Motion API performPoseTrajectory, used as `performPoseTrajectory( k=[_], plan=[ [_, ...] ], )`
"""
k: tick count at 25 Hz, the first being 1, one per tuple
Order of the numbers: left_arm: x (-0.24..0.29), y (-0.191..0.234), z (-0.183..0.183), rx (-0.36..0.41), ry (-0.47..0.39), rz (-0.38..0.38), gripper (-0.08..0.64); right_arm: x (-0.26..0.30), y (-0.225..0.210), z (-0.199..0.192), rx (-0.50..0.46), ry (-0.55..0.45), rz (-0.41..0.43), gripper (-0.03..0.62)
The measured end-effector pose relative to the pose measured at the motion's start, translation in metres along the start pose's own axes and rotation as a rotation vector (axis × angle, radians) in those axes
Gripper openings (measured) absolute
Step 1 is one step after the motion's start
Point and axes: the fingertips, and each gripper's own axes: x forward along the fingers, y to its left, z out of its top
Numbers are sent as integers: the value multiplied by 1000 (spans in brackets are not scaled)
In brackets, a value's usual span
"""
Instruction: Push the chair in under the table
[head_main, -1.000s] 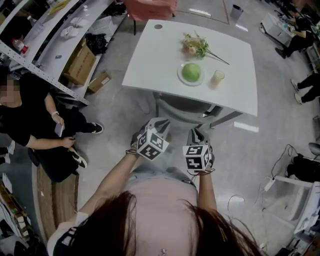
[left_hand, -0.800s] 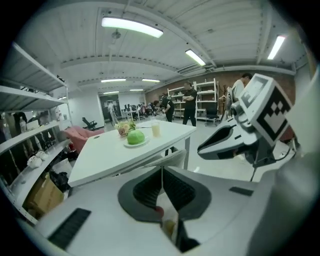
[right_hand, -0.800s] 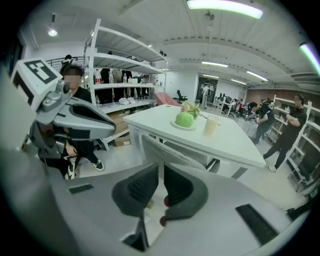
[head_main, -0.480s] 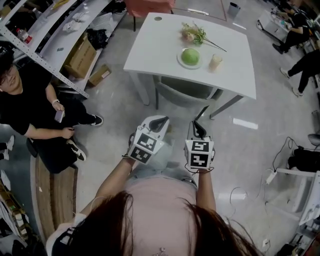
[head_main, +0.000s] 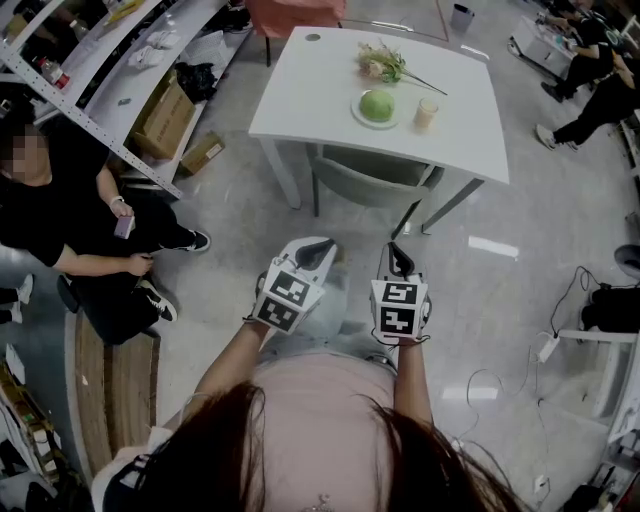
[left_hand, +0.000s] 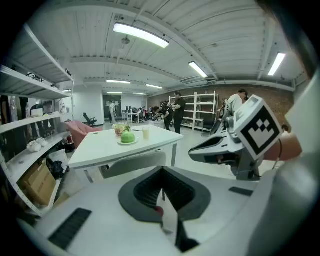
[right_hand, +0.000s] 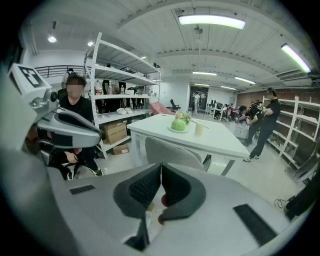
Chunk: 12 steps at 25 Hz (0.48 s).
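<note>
**Chair tucked under the desk, both grippers shut and held back from it**

The grey chair (head_main: 368, 186) stands in the upper middle of the head view. Its seat is under the white desk (head_main: 310, 100) and its curved backrest shows just below the desk's near edge, between the desk legs. Both gripper views show that backrest straight ahead, below the desk edge.

The left gripper (head_main: 318, 248) and the right gripper (head_main: 397, 258) sit side by side in the middle of the head view, below the chair and well apart from it, with bare floor between. Both point up the frame toward the chair. The left gripper's jaws are together with nothing between them. The right gripper's jaws are likewise closed and empty.

On the desk, toward its right half, a plate (head_main: 377, 107) carries a round green thing. A pale cup (head_main: 427, 113) stands just right of the plate, and a spray of flowers (head_main: 385, 66) lies above them. A pink chair (head_main: 292, 14) stands at the far side of the desk, at the top edge of the frame.

At the left edge a person in black (head_main: 60, 220) sits holding a phone. Metal shelving (head_main: 95, 65) runs across the upper left, with a cardboard box (head_main: 160, 125) on the floor beside it.
</note>
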Motion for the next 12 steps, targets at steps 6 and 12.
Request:
performPoseTrajectory(
  k=[6,12],
  plan=[
    [-9,-4,6,-30,-13,0,9,-5,5,1,23,-35,4,26],
    [-16,-9,3,-26,0,-7,9,-10,10,4,63,-69,19,25]
  ],
)
